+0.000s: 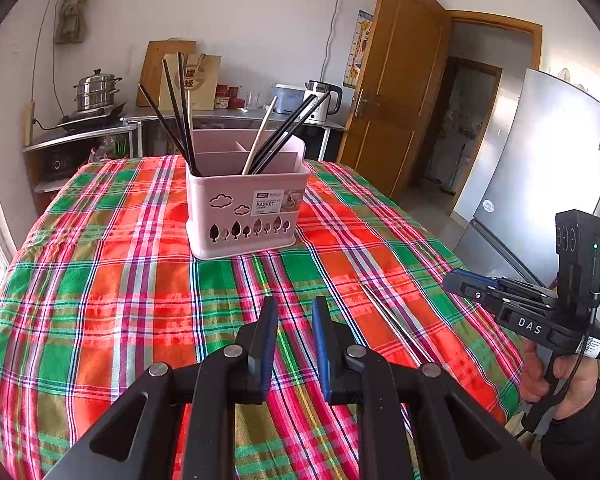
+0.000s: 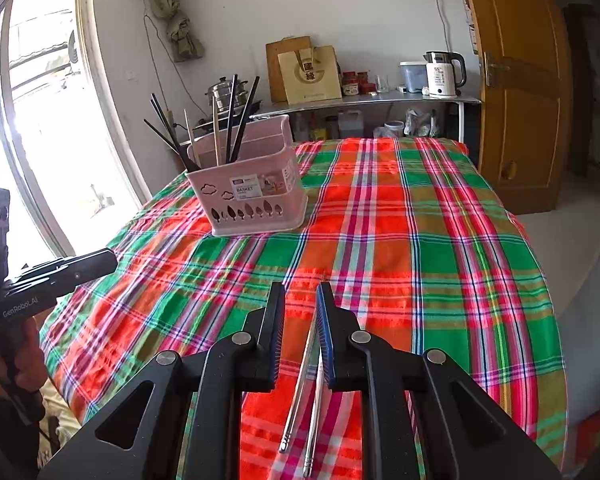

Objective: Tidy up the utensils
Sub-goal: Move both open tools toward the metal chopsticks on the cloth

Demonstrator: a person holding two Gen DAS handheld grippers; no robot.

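Note:
A pink utensil basket (image 1: 244, 208) stands on the plaid tablecloth and holds several black and wooden chopsticks (image 1: 180, 116); it also shows in the right wrist view (image 2: 256, 196). Two metal chopsticks (image 2: 306, 396) lie on the cloth between and below my right gripper's (image 2: 300, 300) open fingers; in the left wrist view these chopsticks (image 1: 396, 324) lie to the right. My left gripper (image 1: 295, 312) is open and empty, hovering over the cloth in front of the basket. The right gripper (image 1: 460, 284) shows at the right edge of the table.
The table (image 1: 100, 280) has a red-green plaid cloth. Behind it stands a counter (image 2: 372, 100) with a kettle (image 2: 444, 74), steamer pot (image 1: 96, 90) and boxes. A wooden door (image 1: 396, 92) and a silver fridge (image 1: 548, 168) stand on the right. A window (image 2: 48, 120) is on the left.

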